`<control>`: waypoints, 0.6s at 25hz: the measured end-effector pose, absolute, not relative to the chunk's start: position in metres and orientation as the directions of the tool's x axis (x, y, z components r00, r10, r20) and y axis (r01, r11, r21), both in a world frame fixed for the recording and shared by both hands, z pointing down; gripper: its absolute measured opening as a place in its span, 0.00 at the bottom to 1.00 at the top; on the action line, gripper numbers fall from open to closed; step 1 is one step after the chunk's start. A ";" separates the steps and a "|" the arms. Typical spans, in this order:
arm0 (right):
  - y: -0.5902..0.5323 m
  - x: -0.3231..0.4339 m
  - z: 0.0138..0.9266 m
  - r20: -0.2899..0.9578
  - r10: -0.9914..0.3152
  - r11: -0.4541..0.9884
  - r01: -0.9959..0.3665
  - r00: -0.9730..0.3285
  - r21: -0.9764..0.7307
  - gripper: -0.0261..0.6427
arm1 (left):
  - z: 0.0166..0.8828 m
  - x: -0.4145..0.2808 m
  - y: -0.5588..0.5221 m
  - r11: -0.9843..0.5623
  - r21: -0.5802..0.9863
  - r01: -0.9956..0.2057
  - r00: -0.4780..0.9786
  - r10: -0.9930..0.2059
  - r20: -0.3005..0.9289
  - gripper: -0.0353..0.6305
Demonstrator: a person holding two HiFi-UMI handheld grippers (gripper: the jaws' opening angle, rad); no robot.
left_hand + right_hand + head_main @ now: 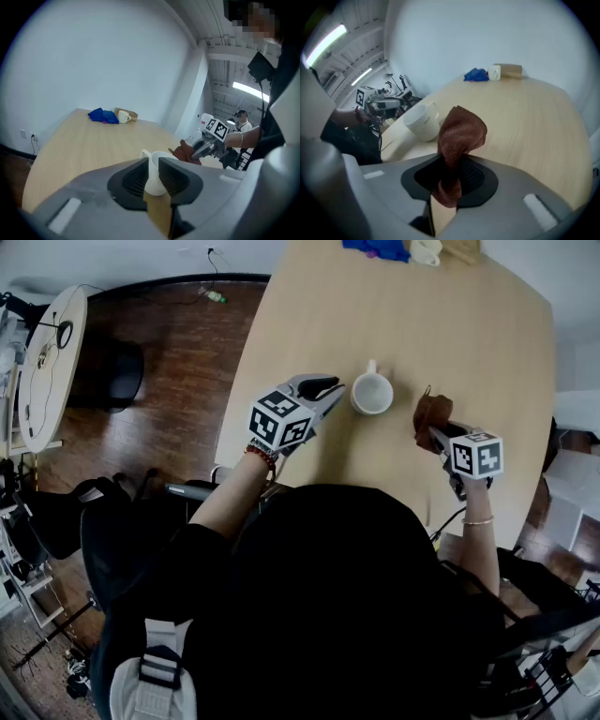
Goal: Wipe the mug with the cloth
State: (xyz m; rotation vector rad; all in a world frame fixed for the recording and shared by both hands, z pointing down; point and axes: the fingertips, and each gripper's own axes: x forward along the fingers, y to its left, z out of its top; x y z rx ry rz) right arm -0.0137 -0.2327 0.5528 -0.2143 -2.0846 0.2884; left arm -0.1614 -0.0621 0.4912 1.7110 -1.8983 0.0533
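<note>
A white mug (372, 393) stands upright on the pale wooden table (394, 324), its handle turned to the far side. My left gripper (334, 396) lies just left of the mug, a little short of it. Its jaws stand slightly apart with nothing gripped, and in the left gripper view the mug (159, 155) shows through the gap of the left gripper (153, 173). Right of the mug, my right gripper (439, 434) is shut on a brown cloth (430, 414). The cloth (461, 133) sticks up from the right gripper (452, 171) in a bunch, with the mug (421, 122) beyond it to the left.
At the table's far end lie a blue cloth (375, 247), a second cup (427, 251) and a brown box (461, 249). A round side table (47, 362) and dark chairs stand on the wood floor at the left. The table's near edge runs just under both hands.
</note>
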 end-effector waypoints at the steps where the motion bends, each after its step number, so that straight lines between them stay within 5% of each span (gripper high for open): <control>1: -0.235 -0.023 0.538 0.799 0.267 0.958 0.059 -0.539 -0.280 0.16 | 0.493 -0.165 -0.067 0.169 0.328 -0.929 -0.008 -0.898 0.440 0.15; 8: -0.240 -0.073 0.497 0.752 0.275 0.931 0.362 -0.599 -0.051 0.17 | 0.524 -0.206 -0.110 0.030 0.187 -0.982 0.078 -0.836 0.543 0.15; 15: -0.229 -0.088 0.498 0.746 0.331 0.899 0.433 -0.578 -0.063 0.17 | 0.552 -0.199 -0.138 -0.307 0.124 -0.944 0.317 -0.732 0.603 0.14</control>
